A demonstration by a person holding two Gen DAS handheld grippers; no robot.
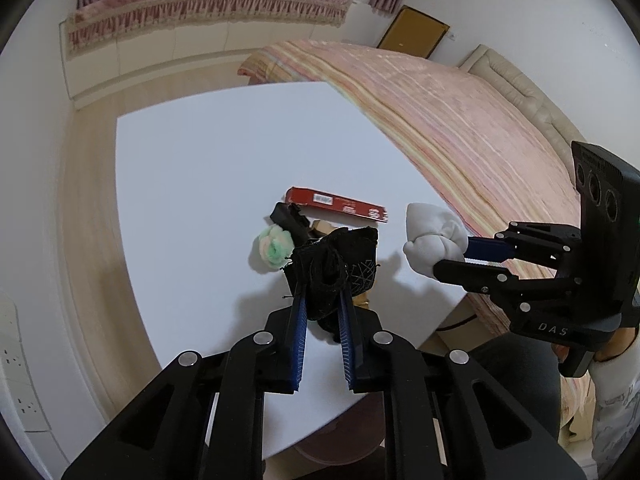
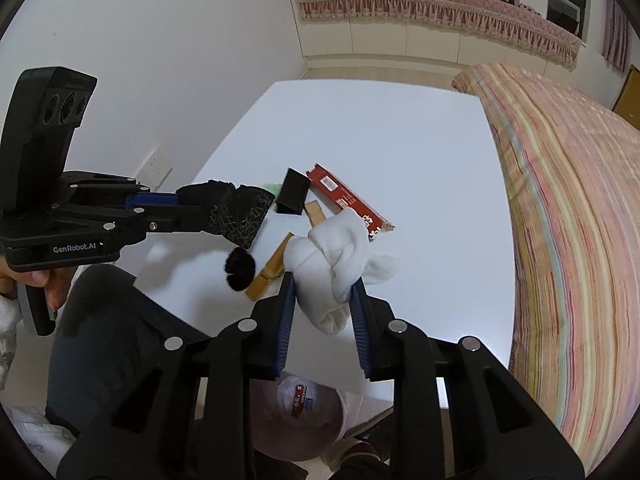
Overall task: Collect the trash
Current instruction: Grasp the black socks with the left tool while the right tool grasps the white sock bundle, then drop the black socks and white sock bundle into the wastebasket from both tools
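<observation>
Left gripper point(image 1: 323, 294) clenched on a black sock point(image 1: 334, 266), patterned with thin pale lines. The sock is bunched between both blue pads, held up off the white surface point(image 1: 200, 168); part of it hangs down behind the fingers. In the right wrist view the same gripper point(image 2: 188, 210) enters from the left with the sock point(image 2: 236, 212) projecting past its tips.

Right gripper point(image 2: 323, 280) clenched on a knotted white sock point(image 2: 334, 264). The knot sits between the fingertips, with loose ends spilling forward and to the right, above the surface point(image 2: 400, 140). In the left wrist view this gripper point(image 1: 466, 256) comes in from the right, the white sock point(image 1: 432, 240) at its tips, over the surface edge nearest the bed point(image 1: 460, 120).

Remaining on the surface, beyond and between the two grippers:
- long red box point(image 2: 348, 200), lying flat, just behind the white sock;
- black binder clip point(image 2: 294, 192), just left of the red box;
- wooden clothespin point(image 2: 268, 270), under the near side of the white sock;
- small black ball of fluff point(image 2: 239, 269), touching or just beside the clothespin's left side;
- green and white wad point(image 1: 272, 248), left of the black sock.

A lined bin point(image 2: 296, 416) sits below the near edge of the surface, directly under the right gripper.
</observation>
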